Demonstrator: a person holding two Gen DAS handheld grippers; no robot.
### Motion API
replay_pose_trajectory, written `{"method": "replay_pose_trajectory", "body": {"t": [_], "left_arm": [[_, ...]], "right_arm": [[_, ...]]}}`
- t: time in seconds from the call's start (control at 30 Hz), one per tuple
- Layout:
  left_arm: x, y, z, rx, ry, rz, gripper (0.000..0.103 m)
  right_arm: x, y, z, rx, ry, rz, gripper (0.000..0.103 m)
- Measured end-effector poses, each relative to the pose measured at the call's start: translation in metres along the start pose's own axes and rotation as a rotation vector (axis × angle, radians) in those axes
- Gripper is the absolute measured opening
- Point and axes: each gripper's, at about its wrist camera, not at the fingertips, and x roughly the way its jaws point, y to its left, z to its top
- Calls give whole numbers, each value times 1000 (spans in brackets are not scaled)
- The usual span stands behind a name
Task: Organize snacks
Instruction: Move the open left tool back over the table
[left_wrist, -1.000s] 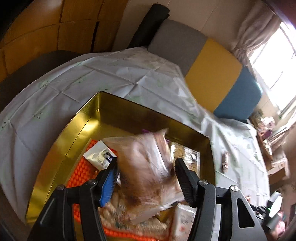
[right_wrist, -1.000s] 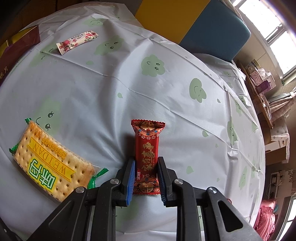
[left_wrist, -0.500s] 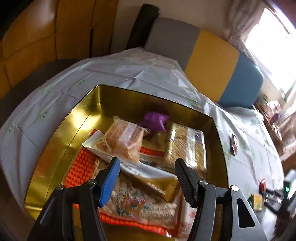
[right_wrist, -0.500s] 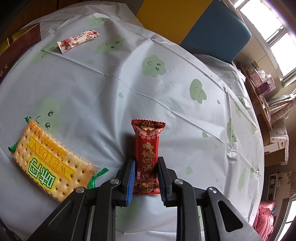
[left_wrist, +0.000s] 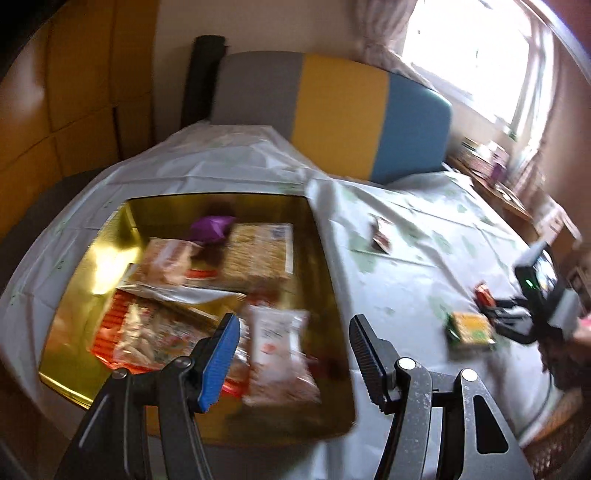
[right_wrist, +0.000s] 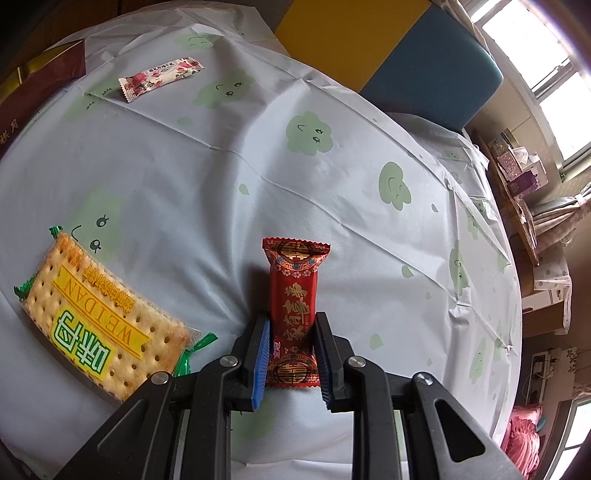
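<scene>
On the counter (right_wrist: 369, 192), right gripper (right_wrist: 291, 356) jaws pinch the lower part of a red snack packet (right_wrist: 293, 295) lying flat on the cloth. WEIDAN cracker pack (right_wrist: 96, 321) just to its left, pink floral candy (right_wrist: 160, 77) well apart, far side. Left gripper (left_wrist: 291, 354) jaws spread, holding nothing, above the gold tin (left_wrist: 328, 266) of snack bags; view blurred.

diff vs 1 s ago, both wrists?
The left gripper has let go of the clear-wrapped snack pack; that pack now lies in the gold tin, and the gripper, open, has pulled back and swung right toward the table. The right gripper is unchanged, shut on the red candy bar; the cracker pack and floral candy have not moved.
</scene>
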Motion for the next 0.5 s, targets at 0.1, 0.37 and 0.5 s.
{"method": "replay_pose_trajectory", "body": {"t": [0.1, 0.37, 0.5], "left_arm": [[-4, -17, -6, 51, 3, -26, 62], [-6, -50, -22, 146, 22, -82, 62], [-4, -66, -31, 200, 32, -107, 62]], "right_arm": [[-1, 1, 0, 0, 0, -2, 24], [-4, 3, -1, -9, -3, -8, 24], [-5, 5, -1, -15, -4, -12, 24]]}}
